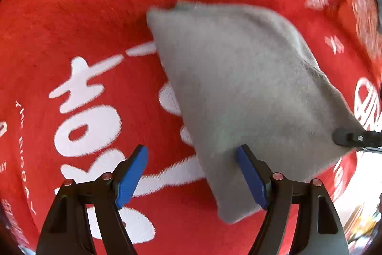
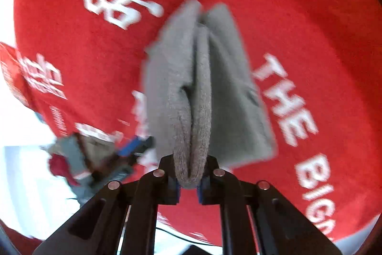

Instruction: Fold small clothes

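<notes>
A small grey knitted garment (image 1: 238,87) is spread over the red cloth (image 1: 95,4) and lifted at one corner. My left gripper (image 1: 192,173) points down at it, open wide. Its right blue pad (image 1: 250,177) is over the garment's lower edge and its left pad (image 1: 132,175) is over bare red cloth; neither presses. At the right edge of the left wrist view, my right gripper (image 1: 351,138) pinches the garment's corner. In the right wrist view the right gripper (image 2: 189,171) is shut on a bunched fold of the grey garment (image 2: 226,87), which drapes away from it.
The red cloth (image 2: 310,28) with large white lettering covers the whole table. Its edge falls off at the left of the right wrist view, by a bright white floor (image 2: 21,126). My left gripper (image 2: 133,147) shows there blurred, next to a blurred grey and red heap (image 2: 69,159).
</notes>
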Motion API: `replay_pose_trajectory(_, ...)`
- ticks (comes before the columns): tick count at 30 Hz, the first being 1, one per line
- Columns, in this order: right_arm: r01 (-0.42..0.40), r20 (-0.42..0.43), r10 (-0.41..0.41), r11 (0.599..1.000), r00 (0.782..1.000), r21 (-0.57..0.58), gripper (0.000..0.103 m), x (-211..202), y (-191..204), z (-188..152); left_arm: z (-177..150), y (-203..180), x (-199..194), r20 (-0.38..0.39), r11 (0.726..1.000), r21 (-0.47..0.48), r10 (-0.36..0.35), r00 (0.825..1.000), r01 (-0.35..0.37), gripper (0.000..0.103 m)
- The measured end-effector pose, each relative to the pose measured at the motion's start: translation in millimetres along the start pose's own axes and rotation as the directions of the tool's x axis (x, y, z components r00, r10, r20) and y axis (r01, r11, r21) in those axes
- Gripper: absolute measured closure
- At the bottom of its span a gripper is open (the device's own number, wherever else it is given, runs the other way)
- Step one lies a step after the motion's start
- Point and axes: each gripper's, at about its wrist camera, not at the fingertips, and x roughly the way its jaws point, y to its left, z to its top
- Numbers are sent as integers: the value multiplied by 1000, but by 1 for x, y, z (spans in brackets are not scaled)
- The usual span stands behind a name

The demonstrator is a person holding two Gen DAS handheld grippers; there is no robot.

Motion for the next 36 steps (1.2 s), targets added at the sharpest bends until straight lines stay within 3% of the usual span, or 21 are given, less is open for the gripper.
replay_pose_trajectory(2,52,-36,-52,999,998,10,93,16,-16,-2,-8,-5,9,-23,1000,17,18,1000,-17,24)
replay_pose_trajectory(5,26,-54,-24,999,998,27,85,18,-19,3,-13,-6,8,-6,999,5,36,999,-35,17)
replay_pose_trajectory(8,72,-19,-72,996,997,-45,69,-8,-4,10,-12,-3,9,-18,999,-27,26,1000,-26,17)
replay_pose_trajectory(13,94,78,-84,986,993,-135,58,-38,17,61,-11,-6,11,-23,999,-44,30,999,-31,17)
replay_pose_trajectory(18,86,57,-78,985,995,-147,59,6,31,126,-12,-7,13,-24,998,-60,33,999,-34,17)
replay_pose_trajectory(19,92,30,-89,986,996,-136,64,21,32,135,-12,-6,14,-27,997,-64,31,999,-33,17)
replay_pose_trajectory(20,104,18,-102,985,995,-137,88,26,31,137,-10,-4,15,-31,997,-73,31,999,-33,17)
replay_pose_trajectory(22,135,30,-131,971,991,-196,88,29,44,140,-10,-3,13,-23,996,-86,33,999,-35,17)
replay_pose_trajectory(25,255,62,-247,931,967,-261,89,28,47,140,-14,-7,17,-31,995,-87,37,999,-39,16)
replay_pose_trajectory(26,297,55,-293,920,955,-257,83,31,38,141,-15,-8,18,-39,994,-94,44,998,-48,13)
replay_pose_trajectory(27,316,59,-311,918,949,-240,57,30,31,143,-15,-8,17,-42,993,-101,53,998,-57,13)
replay_pose_trajectory(29,368,77,-360,910,930,-192,40,18,25,143,-15,-8,12,-44,992,-110,55,998,-59,13)
replay_pose_trajectory(31,338,81,-329,923,941,-185,46,4,27,134,-17,-4,6,-50,990,-134,47,998,-54,13)
replay_pose_trajectory(33,288,86,-276,933,957,-218,66,-15,38,114,-19,-2,2,-60,988,-146,41,997,-49,13)
replay_pose_trajectory(36,247,83,-233,924,969,-292,84,-36,59,77,-23,-4,-2,-90,987,-142,59,994,-71,13)
